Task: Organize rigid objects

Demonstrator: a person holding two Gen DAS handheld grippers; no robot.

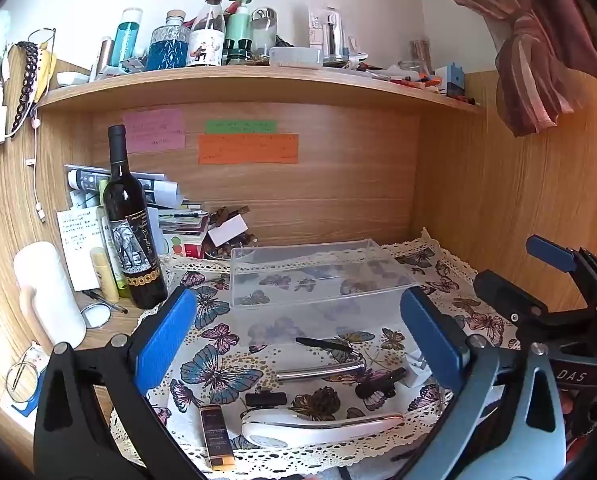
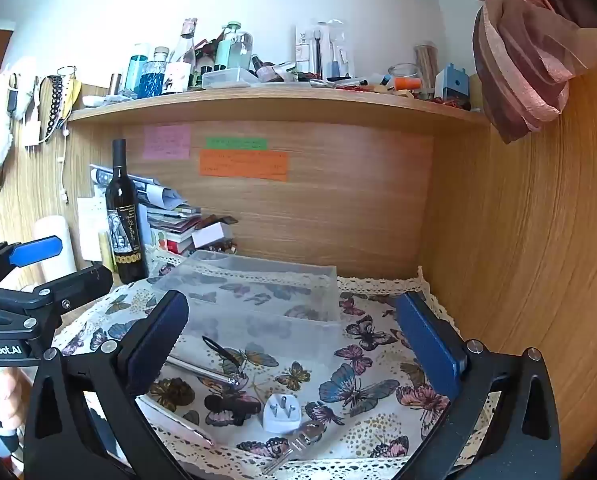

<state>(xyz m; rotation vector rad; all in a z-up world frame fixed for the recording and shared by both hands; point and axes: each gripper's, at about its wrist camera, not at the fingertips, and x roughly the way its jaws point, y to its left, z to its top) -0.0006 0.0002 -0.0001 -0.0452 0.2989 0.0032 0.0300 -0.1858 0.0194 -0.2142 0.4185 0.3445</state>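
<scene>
Clear rectangular plastic box [image 1: 318,272] sits mid-bench on the butterfly-print cloth with lace edge [image 1: 218,364], far side near the wooden back panel; box looks empty as far as can be told. Small items lie loose on the cloth nearer than the box: black pen [image 1: 324,344], shiny metal rod [image 1: 318,372], black clip-like piece [image 1: 380,386], white plug adapter with metal prongs [image 2: 281,412], small black clip [image 1: 265,399], white curved handheld device [image 1: 318,424], black-and-gold rectangular lighter-like case [image 1: 216,436] at near left, silver keys [image 2: 298,444] at near edge. Left tool [image 1: 298,336] wide open, blue pads apart, holding nothing, hovering over the near items. Right tool [image 2: 294,344] also spread wide, nothing between its pads, to the right of the left one. Dark wine bottle with elephant label [image 1: 132,232] stands upright at left of the box, stack of papers and books [image 1: 178,216] behind it. Wooden shelf [image 1: 258,84] above carries assorted bottles. Pink, green and orange notes on back panel.
</scene>
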